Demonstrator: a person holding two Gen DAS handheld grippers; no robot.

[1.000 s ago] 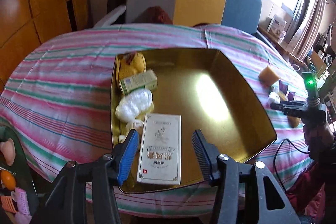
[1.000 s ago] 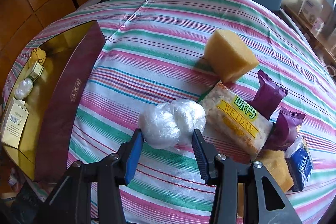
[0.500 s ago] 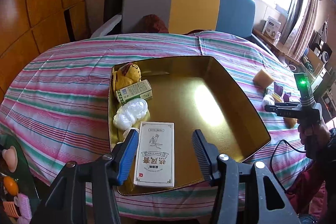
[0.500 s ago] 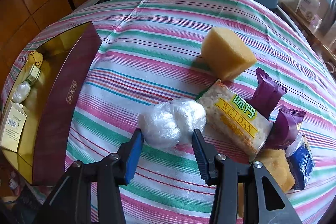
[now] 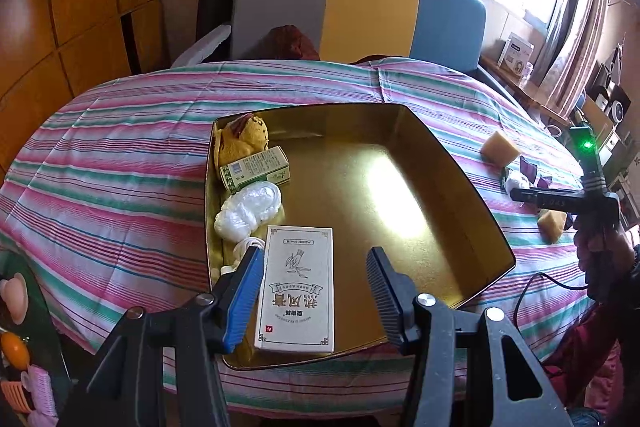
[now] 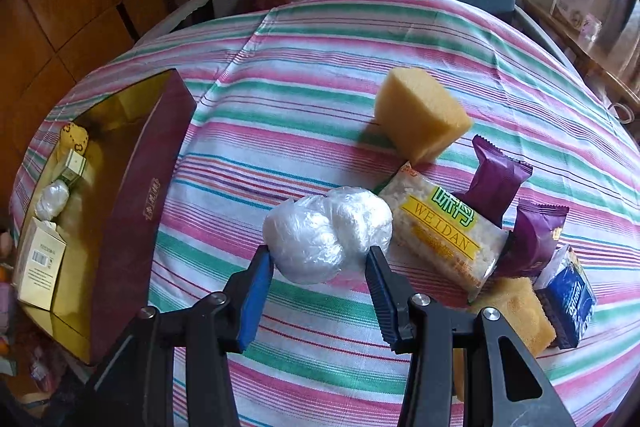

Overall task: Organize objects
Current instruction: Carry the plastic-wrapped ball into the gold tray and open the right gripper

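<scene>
A gold tray (image 5: 460,171) with a maroon outer wall (image 6: 136,203) stands on the striped tablecloth. In it lie a white box (image 5: 298,287), a white wrapped bundle (image 5: 248,209), a small green box (image 5: 256,169) and a yellow plush (image 5: 242,139). My left gripper (image 5: 314,253) hovers open above the white box, its pads clear of it. My right gripper (image 6: 318,251) is shut on a second white plastic-wrapped bundle (image 6: 328,227) just beside a rice-cracker pack (image 6: 444,227). Whether this bundle rests on the cloth or hangs above it I cannot tell.
Right of the held bundle lie a yellow sponge (image 6: 420,115), two purple packets (image 6: 496,183), a blue packet (image 6: 568,299) and another sponge (image 6: 516,311). A grey, yellow and blue chair (image 5: 360,7) stands behind the table. Small toys and hair clips (image 5: 16,347) sit off the table's left edge.
The left wrist view has tipped up slightly, so the tray looks a bit farther off. The right gripper keeps the bundle between its pads and has scarcely moved.
</scene>
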